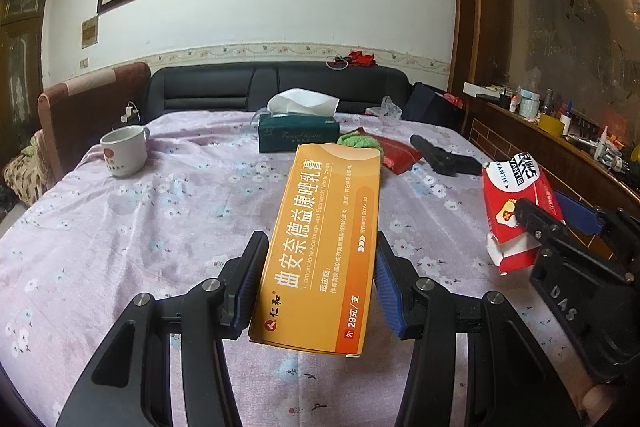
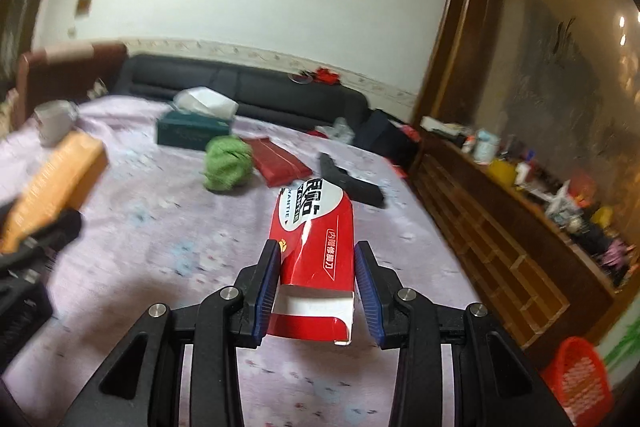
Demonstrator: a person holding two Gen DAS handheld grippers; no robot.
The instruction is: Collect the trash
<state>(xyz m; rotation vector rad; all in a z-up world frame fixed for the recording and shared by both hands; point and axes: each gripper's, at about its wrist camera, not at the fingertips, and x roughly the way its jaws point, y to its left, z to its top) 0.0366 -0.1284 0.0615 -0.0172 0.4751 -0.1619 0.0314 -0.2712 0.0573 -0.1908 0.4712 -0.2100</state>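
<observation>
You've got both loaded — left gripper (image 1: 316, 287) clamped on orange box (image 1: 324, 239), right gripper (image 2: 316, 291) on red box (image 2: 316, 251), long axes fwd — red basket (image 2: 578, 379) sits low right, nearer your right hand.

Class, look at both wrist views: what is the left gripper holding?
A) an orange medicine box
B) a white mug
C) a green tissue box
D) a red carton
A: the left gripper is shut on the orange medicine box, whereas the red carton sits in the right gripper.

Bare cloth (image 1: 160, 227) before mug (image 1: 124, 151), tissue box (image 1: 298, 137)
</observation>
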